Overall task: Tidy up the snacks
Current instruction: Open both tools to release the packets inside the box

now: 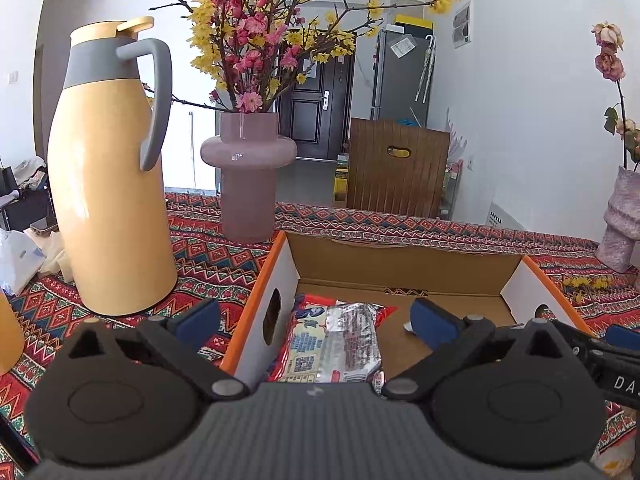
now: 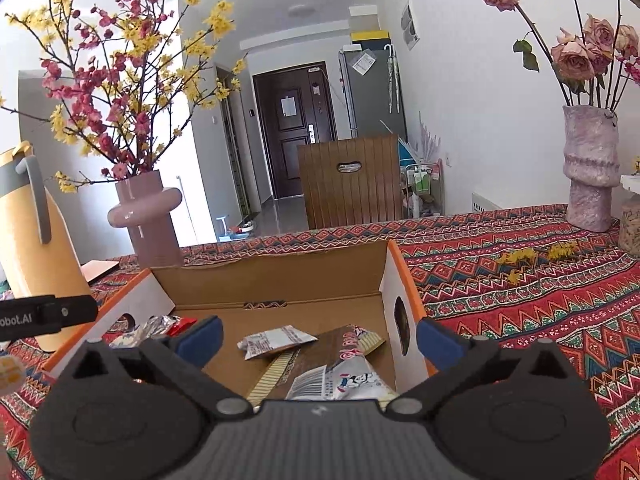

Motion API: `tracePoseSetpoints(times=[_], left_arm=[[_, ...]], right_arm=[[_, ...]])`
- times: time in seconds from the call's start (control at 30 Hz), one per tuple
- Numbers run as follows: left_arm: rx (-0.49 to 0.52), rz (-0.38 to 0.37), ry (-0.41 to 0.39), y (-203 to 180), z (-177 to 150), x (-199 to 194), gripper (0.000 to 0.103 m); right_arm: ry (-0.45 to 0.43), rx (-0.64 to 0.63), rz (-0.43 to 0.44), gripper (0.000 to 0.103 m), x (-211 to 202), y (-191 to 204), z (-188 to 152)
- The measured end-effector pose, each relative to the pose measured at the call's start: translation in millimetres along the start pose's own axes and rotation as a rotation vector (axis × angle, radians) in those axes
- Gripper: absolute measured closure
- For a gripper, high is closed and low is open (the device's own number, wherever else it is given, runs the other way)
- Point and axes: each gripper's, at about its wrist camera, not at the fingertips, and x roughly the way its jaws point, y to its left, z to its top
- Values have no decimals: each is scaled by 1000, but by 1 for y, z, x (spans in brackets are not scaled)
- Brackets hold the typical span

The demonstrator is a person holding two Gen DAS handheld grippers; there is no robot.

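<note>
Both grippers hang over the open cardboard box (image 1: 404,264), which sits on the counter (image 1: 208,264) under a patterned red cloth.

The left gripper (image 1: 316,316) stands with its jaws wide, blue pads well apart, nothing between them. Below it, at the lower centre of the left wrist view, a red and silver snack packet (image 1: 336,344) lies flat on the box floor against the left wall. One pad sits outside that wall, the other inside, so the spread straddles the box edge.

The right gripper (image 2: 318,336) is likewise wide and empty. Beneath it, at the lower centre of the right wrist view, lie a brown snack packet (image 2: 320,364) and a small white sachet (image 2: 276,340), overlapping, near the right wall.

Judgement: packets are sorted to opposite sides of the box, one group per gripper. The open jaws suit a release just completed or a fresh pick.

The yellow thermos jug (image 1: 108,184) and pink vase (image 1: 248,184) stand beside the box, close enough to be knocked.
</note>
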Motion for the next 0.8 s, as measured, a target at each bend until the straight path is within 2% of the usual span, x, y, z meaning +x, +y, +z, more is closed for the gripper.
tracePoseSetpoints(times=[0.4,0.8], left_arm=[[-1,-6,1,0,1,-6,0],[28,-34,-6,-6,11,-36,0]], right_arm=[[-59,18,2,0,-17,-3,5],[-150,-4,16,0,-63,3,13]])
